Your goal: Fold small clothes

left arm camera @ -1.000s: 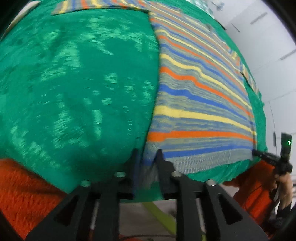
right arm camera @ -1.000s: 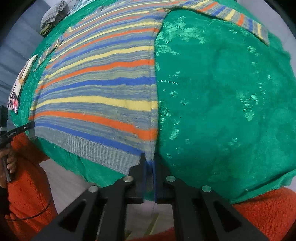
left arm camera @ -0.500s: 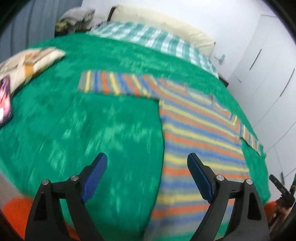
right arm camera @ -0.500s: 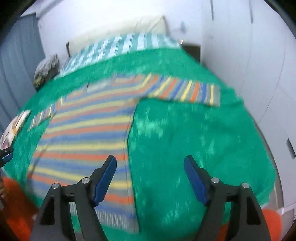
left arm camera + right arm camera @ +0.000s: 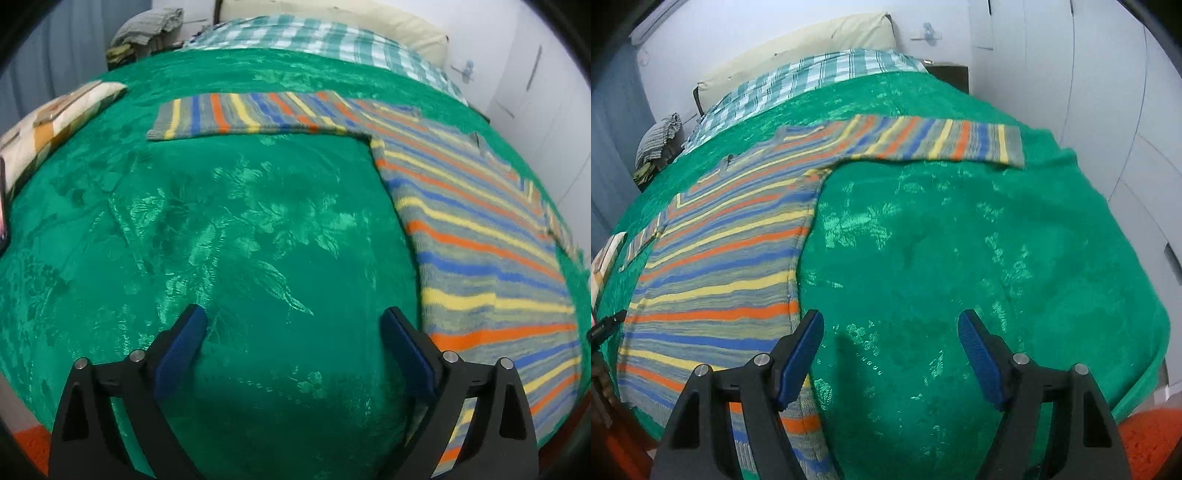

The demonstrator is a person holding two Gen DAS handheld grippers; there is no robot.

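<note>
While sleeves stretch sideways, striped sweater point(image 5: 476, 236) lies hem nearest.

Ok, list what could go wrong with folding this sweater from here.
1. Both the left gripper and the right gripper are open and hold nothing, so each fold needs a fresh grab, and a grab may pinch the green blanket along with the sweater.
2. The sweater's hem lies at the bed's near edge; a tug could slide it off.
3. The sleeves are spread wide, so a fold may end uneven.
</note>
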